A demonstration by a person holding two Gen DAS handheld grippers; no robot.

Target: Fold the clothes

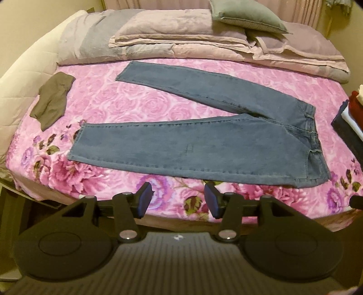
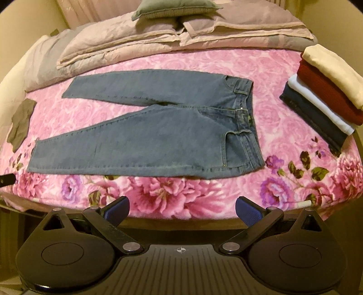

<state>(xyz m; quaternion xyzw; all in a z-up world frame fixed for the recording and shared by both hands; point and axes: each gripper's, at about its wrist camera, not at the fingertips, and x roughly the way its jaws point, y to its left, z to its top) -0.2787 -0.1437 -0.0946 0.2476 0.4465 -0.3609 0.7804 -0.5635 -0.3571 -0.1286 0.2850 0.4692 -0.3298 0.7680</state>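
nearest us, the left gripper [image 1: 178,199] has its jaws spread with nothing between them, held above the near edge of the bed. the right gripper [image 2: 182,212] likewise has its jaws spread wide and empty. just beyond lies the pink floral blanket [image 1: 127,106]. on it we see the jeans [image 2: 158,127]: blue denim, laid flat, waistband to the right, legs splayed apart in a v toward the left. a small brown garment [image 1: 53,99] lies left. a stack of folded clothes [image 2: 324,90] sits right. farthest back rest the folded duvet [image 1: 158,40] and a grey pillow [image 1: 247,15].
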